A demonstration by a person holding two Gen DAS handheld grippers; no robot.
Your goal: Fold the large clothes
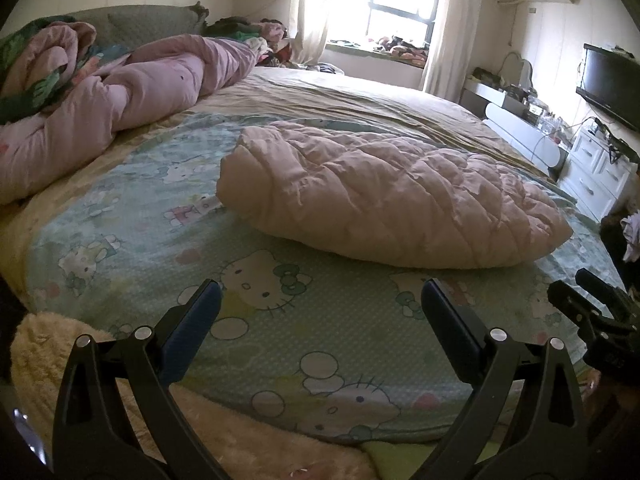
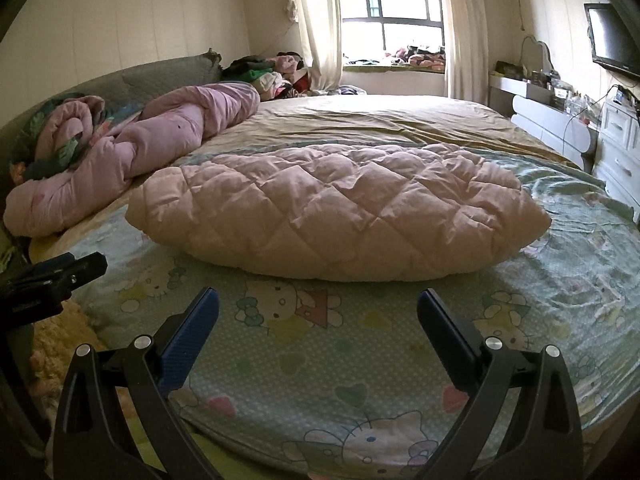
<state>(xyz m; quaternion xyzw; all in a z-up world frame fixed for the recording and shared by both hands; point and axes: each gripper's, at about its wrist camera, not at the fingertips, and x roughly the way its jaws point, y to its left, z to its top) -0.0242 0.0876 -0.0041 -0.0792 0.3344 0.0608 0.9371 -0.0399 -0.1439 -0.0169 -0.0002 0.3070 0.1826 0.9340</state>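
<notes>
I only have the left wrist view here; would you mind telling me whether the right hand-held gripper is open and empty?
Observer: Yes, the right hand-held gripper stands open over the cartoon-print sheet, holding nothing.
Operator: Thank you. Does the folded pink quilted garment lie straight ahead of it?
Observer: It does; the pink quilted garment lies centred just beyond the fingertips, not touching them.
Operator: Is the far side of the room clearer from there?
Observer: Somewhat: the window shows its dark frame bars, where your view is washed out by glare.
</notes>
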